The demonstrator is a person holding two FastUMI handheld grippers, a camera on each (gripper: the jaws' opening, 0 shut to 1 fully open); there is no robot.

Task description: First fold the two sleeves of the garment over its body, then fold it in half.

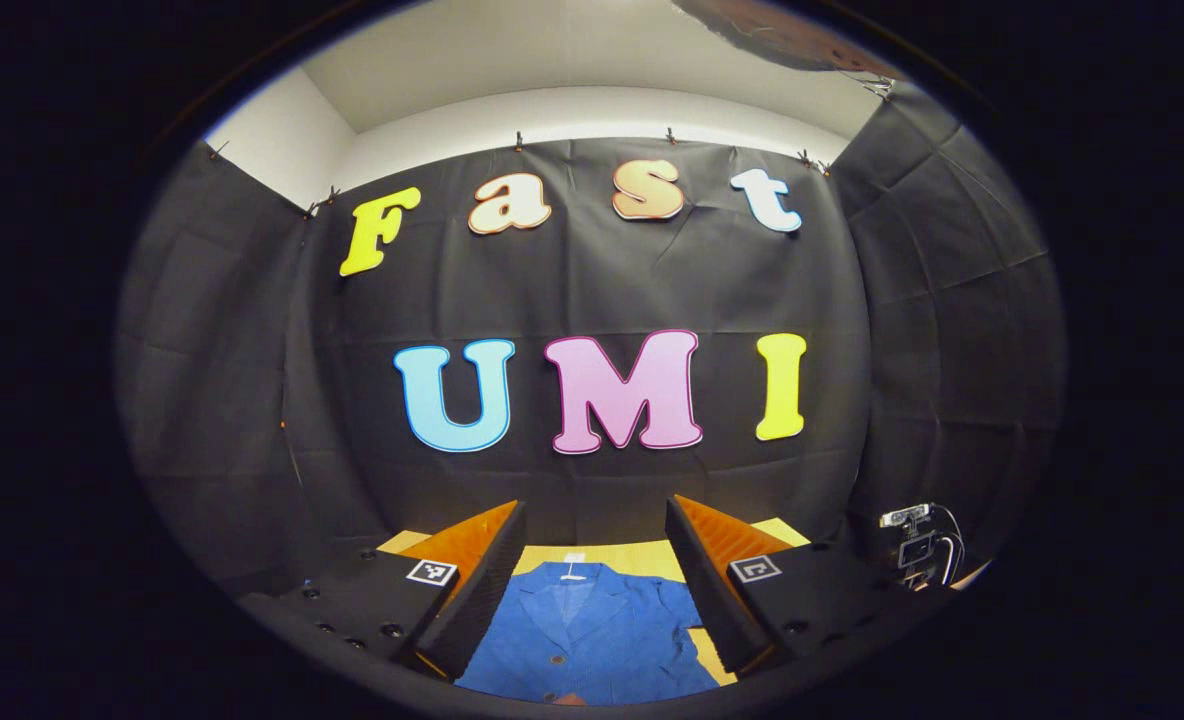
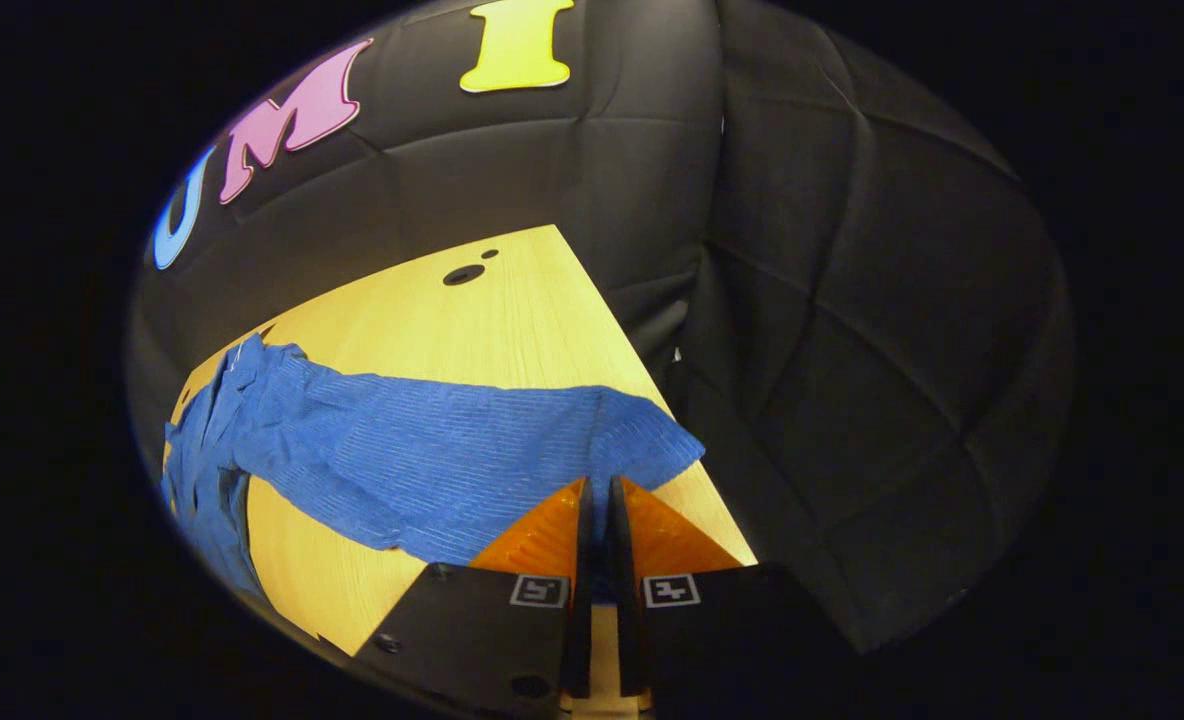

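Yellow wooden table (image 2: pixel 512 310), black cloth walls (image 2: pixel 852 350)

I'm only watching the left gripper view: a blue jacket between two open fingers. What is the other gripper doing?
Observer: The right gripper has its fingers nearly closed on the edge of one sleeve, near the cuff.
Operator: Is that sleeve folded over yet?
Observer: No. It lies stretched out across the wooden table, away from the jacket's body.
Operator: Where does the sleeve end?
Observer: Its cuff reaches the table's edge, next to the black cloth wall.
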